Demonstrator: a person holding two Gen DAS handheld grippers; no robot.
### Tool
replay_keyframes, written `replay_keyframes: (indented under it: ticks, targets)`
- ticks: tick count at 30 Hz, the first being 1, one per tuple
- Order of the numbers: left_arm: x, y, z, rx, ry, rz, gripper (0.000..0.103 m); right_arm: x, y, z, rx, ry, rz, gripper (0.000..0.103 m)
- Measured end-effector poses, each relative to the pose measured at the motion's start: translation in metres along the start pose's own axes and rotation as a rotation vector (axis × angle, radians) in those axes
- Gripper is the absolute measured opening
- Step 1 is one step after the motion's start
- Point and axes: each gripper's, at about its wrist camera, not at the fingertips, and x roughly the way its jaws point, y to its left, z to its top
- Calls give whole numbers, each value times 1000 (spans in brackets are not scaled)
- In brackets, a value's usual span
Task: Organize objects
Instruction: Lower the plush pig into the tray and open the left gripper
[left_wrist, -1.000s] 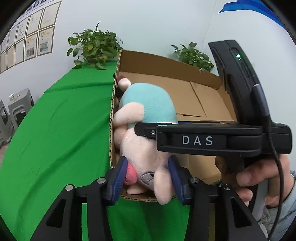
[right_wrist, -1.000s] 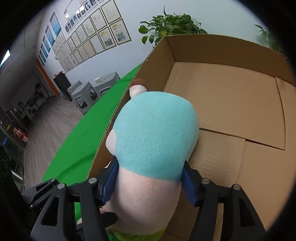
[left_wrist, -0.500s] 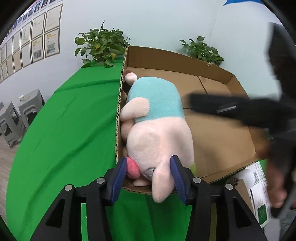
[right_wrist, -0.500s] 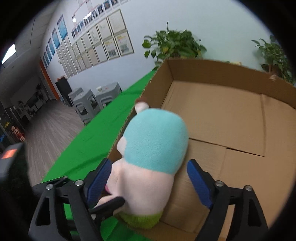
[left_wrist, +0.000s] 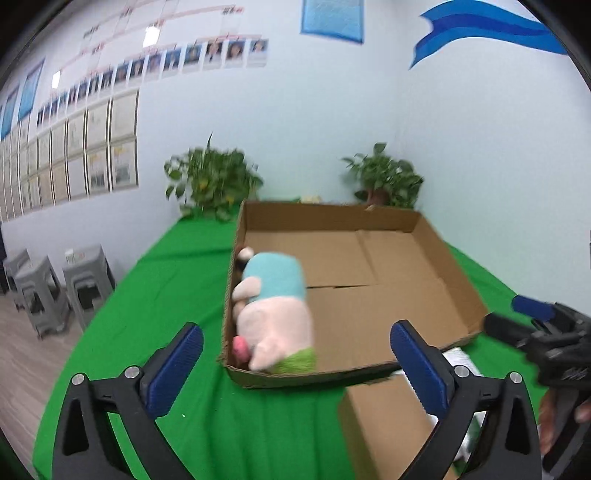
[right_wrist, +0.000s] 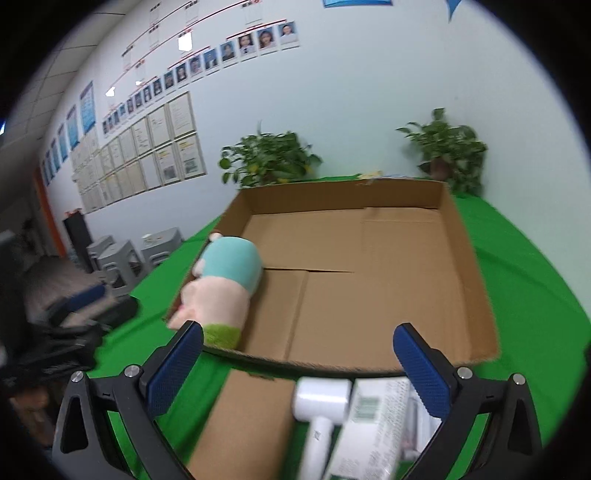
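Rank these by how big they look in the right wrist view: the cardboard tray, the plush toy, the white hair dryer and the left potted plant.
1. cardboard tray, by far the largest.
2. plush toy.
3. and 4. Left potted plant and white hair dryer look alike; the dryer is nearer and cut off, so unranked.

Black gripper (left_wrist: 295, 349), ribbed blue pads (left_wrist: 176, 367)
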Motion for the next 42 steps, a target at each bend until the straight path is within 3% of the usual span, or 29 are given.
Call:
replay_keyframes:
  ticks: [7, 13, 24, 42]
  targets:
    - [-58, -46, -16, -2, -65, 8, 102, -27, -1, -33, -7, 10, -80, 102]
    - [-81, -67, -31, -16, -36, -34, 102, -42, -1, -53, -2, 26, -105, 102]
    - [-76, -62, -48, -62, 25, -107, 102, -41, 17, -64, -42, 56, -146, 102]
    - [-64, -83, -61, -43, 90, -112, 102, -34, 1, -76, -10, 74, -119, 102]
